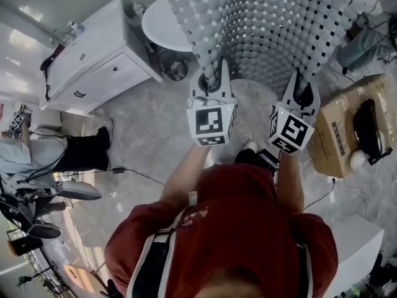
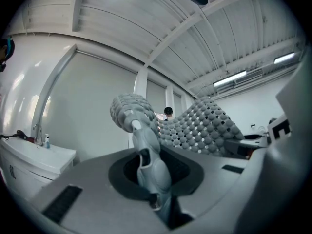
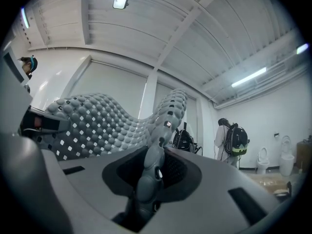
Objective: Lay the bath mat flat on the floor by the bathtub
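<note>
Many grey nubs cover the bath mat (image 1: pixel 267 30).

White cabinet (image 1: pixel 93 67) left; cardboard box (image 1: pixel 335 138) right, black item (image 1: pixel 367 128) on top.

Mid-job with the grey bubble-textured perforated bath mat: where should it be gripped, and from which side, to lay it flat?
Probably best: pinch the grey perforated bath mat along its near edge, close to both corners, coming in edge-on from the person's side, as the left gripper and right gripper do. It is a thin, floppy sheet, and two spread grips keep it open.
</note>
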A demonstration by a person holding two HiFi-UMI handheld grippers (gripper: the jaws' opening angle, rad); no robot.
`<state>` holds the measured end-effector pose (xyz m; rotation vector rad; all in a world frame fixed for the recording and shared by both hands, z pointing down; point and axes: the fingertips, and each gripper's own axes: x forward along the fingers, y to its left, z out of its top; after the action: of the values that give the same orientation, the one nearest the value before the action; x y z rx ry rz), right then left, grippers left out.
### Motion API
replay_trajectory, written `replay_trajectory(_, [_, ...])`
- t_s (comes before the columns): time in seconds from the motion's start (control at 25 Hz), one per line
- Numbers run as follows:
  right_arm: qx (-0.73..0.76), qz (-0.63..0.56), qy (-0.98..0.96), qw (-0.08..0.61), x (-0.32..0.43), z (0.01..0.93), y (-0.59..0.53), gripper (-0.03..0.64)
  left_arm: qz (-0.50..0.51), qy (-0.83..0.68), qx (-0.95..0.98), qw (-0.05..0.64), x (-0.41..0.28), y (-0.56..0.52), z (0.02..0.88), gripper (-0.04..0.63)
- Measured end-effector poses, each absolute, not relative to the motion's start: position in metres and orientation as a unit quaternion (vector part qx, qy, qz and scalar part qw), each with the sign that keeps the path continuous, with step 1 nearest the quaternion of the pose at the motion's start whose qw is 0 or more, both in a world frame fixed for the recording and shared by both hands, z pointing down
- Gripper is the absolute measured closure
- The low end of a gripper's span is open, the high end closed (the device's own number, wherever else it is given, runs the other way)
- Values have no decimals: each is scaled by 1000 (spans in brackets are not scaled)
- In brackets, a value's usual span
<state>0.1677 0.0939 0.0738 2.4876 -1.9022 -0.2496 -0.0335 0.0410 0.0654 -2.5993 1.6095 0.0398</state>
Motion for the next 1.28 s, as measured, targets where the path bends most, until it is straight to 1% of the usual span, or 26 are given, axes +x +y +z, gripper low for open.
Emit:
replay_trajectory(0.6, [793, -64, -605, 4, 270, 88, 39, 541, -4, 524, -850, 44, 64, -14, 75, 545])
replay_trajectory(0.84, [788, -58, -613, -1, 289, 75, 30, 541, -8, 536, -843, 44, 79, -21, 59, 545])
replay_trajectory(1.0, [784, -55, -619, 1, 304, 83, 22, 541, -18, 541, -839, 44, 97, -28, 66, 545])
replay_trajectory(1.28, [780, -37, -624, 8, 308, 97, 4, 541, -30, 547, -836, 33, 100, -42, 78, 545])
